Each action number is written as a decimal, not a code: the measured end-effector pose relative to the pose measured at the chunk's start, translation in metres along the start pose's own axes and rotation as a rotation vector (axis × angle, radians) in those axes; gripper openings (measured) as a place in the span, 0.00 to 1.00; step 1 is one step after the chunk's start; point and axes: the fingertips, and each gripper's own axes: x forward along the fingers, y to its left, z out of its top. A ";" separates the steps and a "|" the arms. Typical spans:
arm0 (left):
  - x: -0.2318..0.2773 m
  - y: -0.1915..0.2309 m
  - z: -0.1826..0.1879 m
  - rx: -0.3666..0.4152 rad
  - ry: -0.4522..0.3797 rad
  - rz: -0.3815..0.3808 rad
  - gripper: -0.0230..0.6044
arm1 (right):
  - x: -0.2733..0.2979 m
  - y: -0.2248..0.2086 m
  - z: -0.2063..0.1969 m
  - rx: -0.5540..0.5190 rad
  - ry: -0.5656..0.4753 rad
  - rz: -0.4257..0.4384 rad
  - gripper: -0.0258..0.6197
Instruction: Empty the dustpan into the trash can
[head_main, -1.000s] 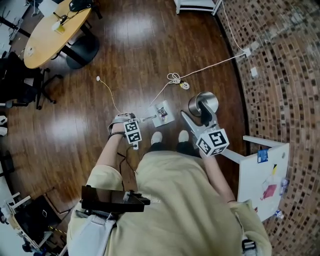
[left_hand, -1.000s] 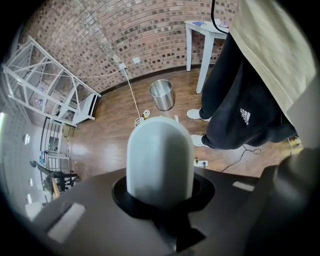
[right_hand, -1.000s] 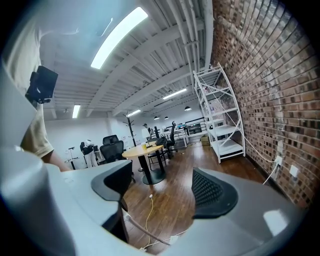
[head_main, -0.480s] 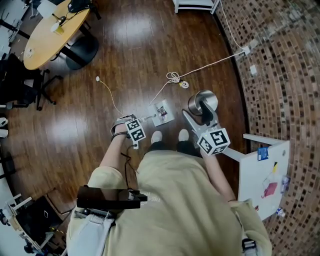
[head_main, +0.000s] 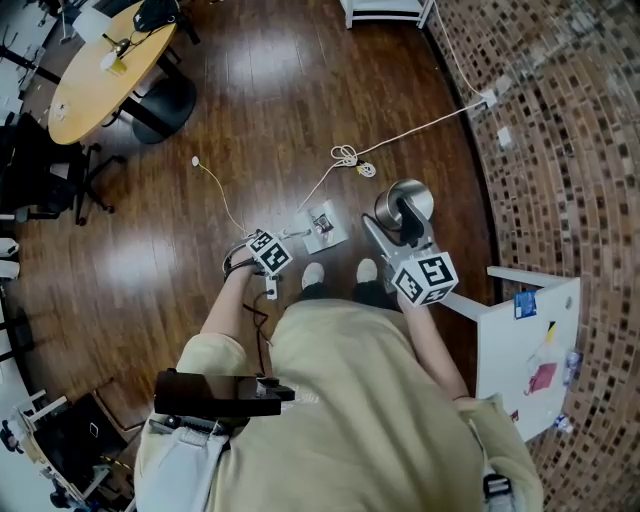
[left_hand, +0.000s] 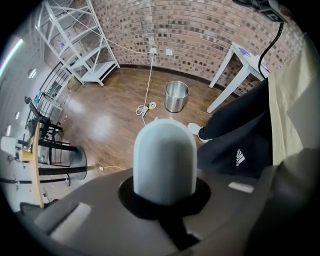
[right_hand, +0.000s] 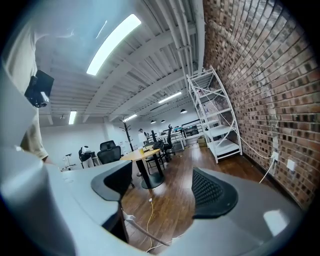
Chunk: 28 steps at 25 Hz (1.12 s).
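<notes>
Head view: the dustpan (head_main: 322, 227) is seen just beyond the shoes (head_main: 314, 275). Its contents are too small to be identified. The trash can (head_main: 398, 203), to its right, is partly covered by the right gripper (head_main: 405, 240).

Left gripper view: the left gripper (left_hand: 164, 196) is clamped on the pale dustpan handle (left_hand: 164, 159), by which the pan is hidden.

Right gripper view: the jaws are held apart, with only floor between.
</notes>
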 end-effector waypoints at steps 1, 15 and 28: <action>-0.002 0.001 -0.001 0.000 -0.003 -0.007 0.04 | 0.000 -0.001 0.002 0.003 -0.007 0.001 0.61; -0.071 0.004 0.041 -0.166 -0.136 -0.090 0.04 | -0.025 -0.044 0.033 0.046 -0.107 -0.059 0.58; -0.202 0.021 0.092 -0.028 -0.153 -0.039 0.04 | -0.041 -0.067 0.034 0.120 -0.129 -0.055 0.58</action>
